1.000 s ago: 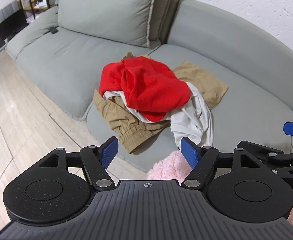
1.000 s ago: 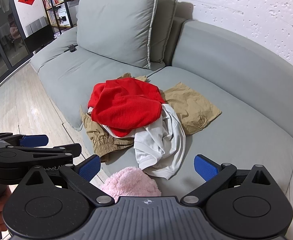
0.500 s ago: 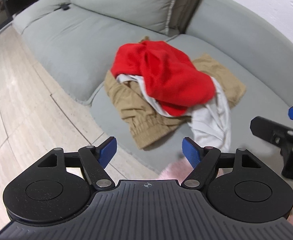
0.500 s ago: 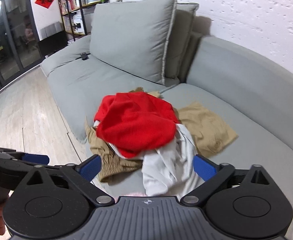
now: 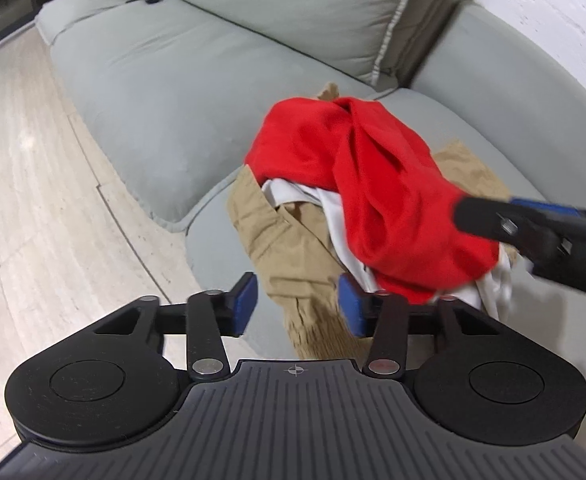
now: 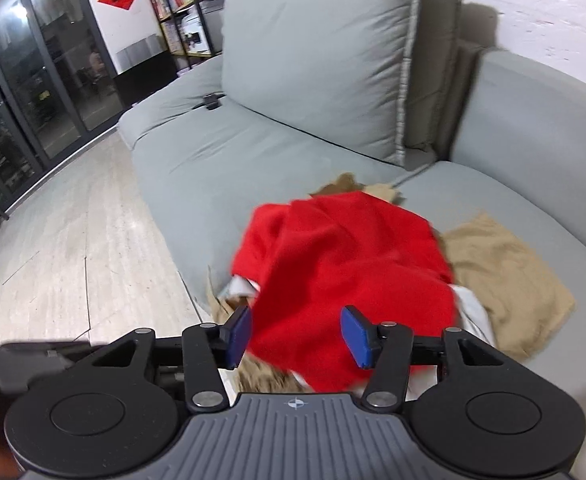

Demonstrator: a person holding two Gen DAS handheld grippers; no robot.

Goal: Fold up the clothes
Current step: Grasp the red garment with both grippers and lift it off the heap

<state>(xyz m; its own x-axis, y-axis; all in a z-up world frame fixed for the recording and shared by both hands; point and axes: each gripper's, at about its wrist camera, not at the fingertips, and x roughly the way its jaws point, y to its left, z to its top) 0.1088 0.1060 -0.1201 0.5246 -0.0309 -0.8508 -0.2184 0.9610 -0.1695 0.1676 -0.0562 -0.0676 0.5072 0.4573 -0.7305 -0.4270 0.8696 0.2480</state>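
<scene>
Red top (image 6: 345,264) sits crumpled over the white and tan clothes on the grey sofa (image 5: 165,92), unfolded. Both grippers have closed in within 1 second: right gripper (image 6: 296,334) and left gripper (image 5: 297,306) hover spread, holding nothing, seemingly ready to pick.

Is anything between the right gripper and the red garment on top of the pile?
Nothing visible. The right gripper is open, its fingers facing the red garment, which lies on top of the white garment and tan shorts. No other object sits between them.
</scene>
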